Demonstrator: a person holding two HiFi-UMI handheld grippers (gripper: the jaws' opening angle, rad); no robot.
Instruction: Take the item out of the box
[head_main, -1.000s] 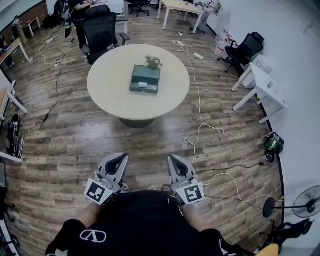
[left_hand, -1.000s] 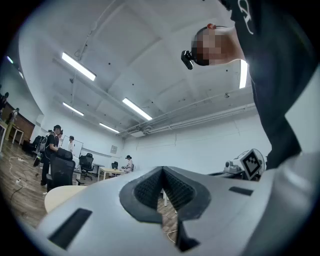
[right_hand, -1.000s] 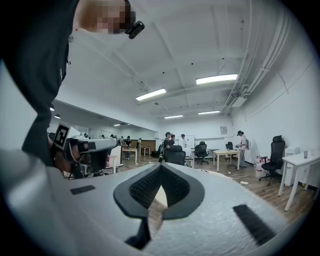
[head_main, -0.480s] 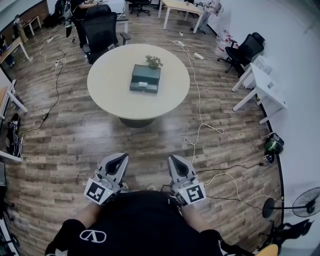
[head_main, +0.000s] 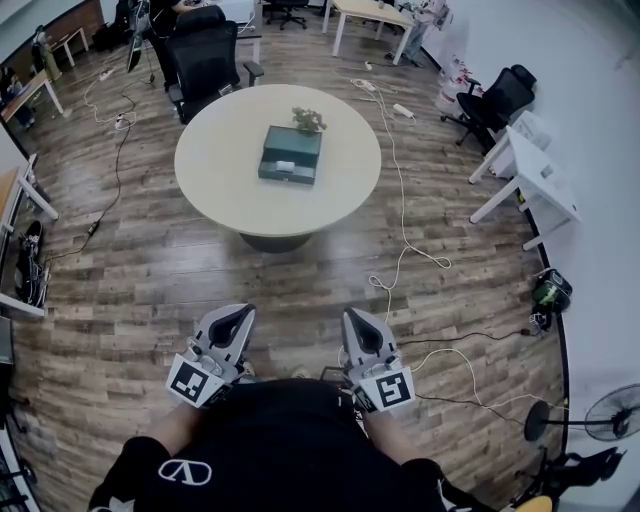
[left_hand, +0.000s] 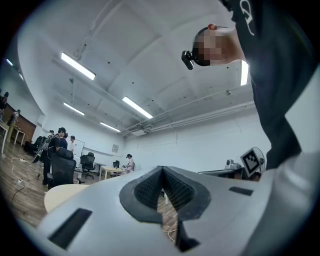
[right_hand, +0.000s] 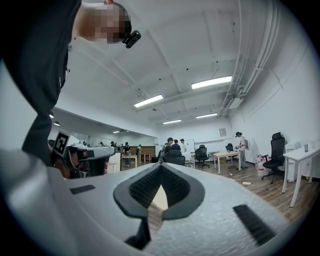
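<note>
- The wooden floor (head_main: 150, 270) fills the stretch ahead of the left gripper (head_main: 236, 314) and the right gripper (head_main: 358, 320). Both are held close in front of the person's dark shirt (head_main: 280, 440), well apart from everything on the table.
- A round, pale tabletop (head_main: 220, 180) stands ahead of both grippers, across open floor. Nothing stands between the grippers and its near edge.
- A black office chair (head_main: 205, 60) is at the tabletop's far side, ahead and to the left of the left gripper. A white desk (head_main: 530, 170) stands well off to the right of the right gripper.
- A white cable (head_main: 397, 190) snakes over the floor ahead of the right gripper and passes the tabletop's right side.
- The dark green box (head_main: 291, 157) rests near the tabletop's middle, well ahead of both grippers and roughly midway between the lines they point along.
- Each gripper has its jaws pressed together at the tips, with nothing between them.
- A small plant (head_main: 307, 121) sits just beyond the box, at its far right corner.
- A small pale item (head_main: 285, 166) shows at the box's near part, far from either gripper. It is too small to tell whether it lies in the box or on it.
</note>
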